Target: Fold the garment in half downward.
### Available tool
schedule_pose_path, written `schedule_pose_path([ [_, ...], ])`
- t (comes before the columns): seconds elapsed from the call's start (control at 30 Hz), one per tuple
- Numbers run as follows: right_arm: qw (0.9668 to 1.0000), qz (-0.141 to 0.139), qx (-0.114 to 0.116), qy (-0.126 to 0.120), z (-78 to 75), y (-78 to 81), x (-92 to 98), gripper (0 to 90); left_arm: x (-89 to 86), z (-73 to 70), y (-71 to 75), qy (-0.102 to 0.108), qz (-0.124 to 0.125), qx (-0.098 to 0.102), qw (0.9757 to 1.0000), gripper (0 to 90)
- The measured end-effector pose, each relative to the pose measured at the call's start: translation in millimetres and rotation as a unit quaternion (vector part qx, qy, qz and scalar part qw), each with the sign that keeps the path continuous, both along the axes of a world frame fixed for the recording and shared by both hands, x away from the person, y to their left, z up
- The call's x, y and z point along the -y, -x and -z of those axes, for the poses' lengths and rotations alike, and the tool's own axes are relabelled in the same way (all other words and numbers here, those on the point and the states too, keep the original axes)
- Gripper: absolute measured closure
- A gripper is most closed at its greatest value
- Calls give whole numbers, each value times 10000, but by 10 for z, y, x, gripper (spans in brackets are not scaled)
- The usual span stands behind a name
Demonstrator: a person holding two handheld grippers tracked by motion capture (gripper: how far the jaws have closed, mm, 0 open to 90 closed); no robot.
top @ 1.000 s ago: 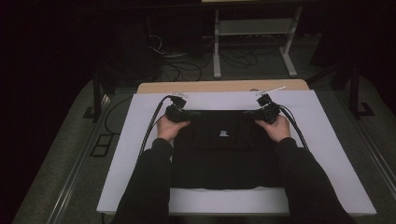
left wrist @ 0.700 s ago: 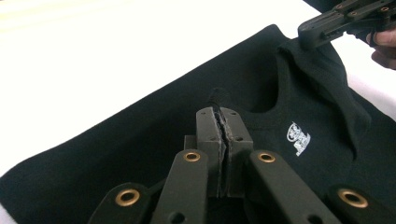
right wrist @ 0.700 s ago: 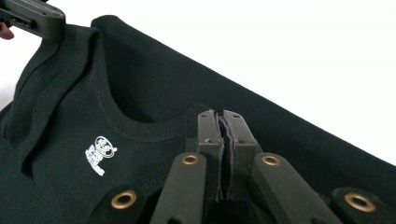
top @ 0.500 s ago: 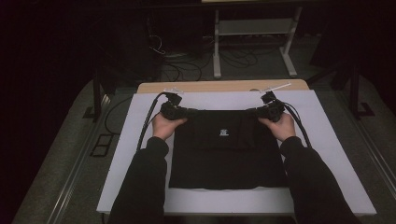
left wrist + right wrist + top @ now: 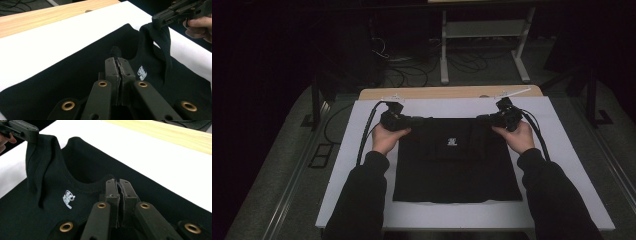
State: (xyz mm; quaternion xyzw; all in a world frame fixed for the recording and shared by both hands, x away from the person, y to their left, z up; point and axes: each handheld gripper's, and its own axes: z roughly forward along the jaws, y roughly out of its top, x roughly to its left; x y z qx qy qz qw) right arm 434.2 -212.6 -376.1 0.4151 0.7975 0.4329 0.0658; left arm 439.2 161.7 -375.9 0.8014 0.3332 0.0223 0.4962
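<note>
A black sleeveless top (image 5: pixel 457 170) with a small white logo (image 5: pixel 452 141) lies spread on a white board (image 5: pixel 562 150). My left gripper (image 5: pixel 414 121) is shut on the top's left shoulder strap, and a tuft of black cloth pokes out past its closed jaws (image 5: pixel 117 61). My right gripper (image 5: pixel 484 119) is shut on the other strap (image 5: pixel 118 182). In the left gripper view the right gripper (image 5: pixel 160 21) holds its strap (image 5: pixel 160 42) lifted off the board. In the right gripper view the left gripper (image 5: pixel 32 133) holds up the opposite strap (image 5: pixel 37 162).
A wooden table edge (image 5: pixel 447 92) shows beyond the board's far side. Black cables (image 5: pixel 364 135) trail from both grippers over the board's sides. On the dark floor behind stand white frame legs (image 5: pixel 444 55) and loose wires (image 5: pixel 392 57).
Both grippers have risen a little and drawn slightly apart, pulling the top's shoulder straps up and outward. Both grips stay closed.
</note>
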Motion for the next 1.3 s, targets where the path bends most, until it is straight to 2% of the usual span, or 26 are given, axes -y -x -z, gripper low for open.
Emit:
schedule_pose_path([
  [0.2,9998,-10,19,-175,13,96,49,852,-52,-27,90,47,-21,44,10000,870],
  [0.43,9995,-89,23,-312,46,230,82,852,-71,17,195,134,-38,21,9999,870],
  [0.7,9984,-260,27,-497,119,432,70,852,-89,84,366,203,52,28,9998,870],
  [1.03,9977,-435,-72,-506,196,655,53,852,-186,167,632,343,18,23,9994,869],
  [1.3,9974,-488,-217,-483,278,786,41,852,-210,214,811,375,110,61,9992,869],
])
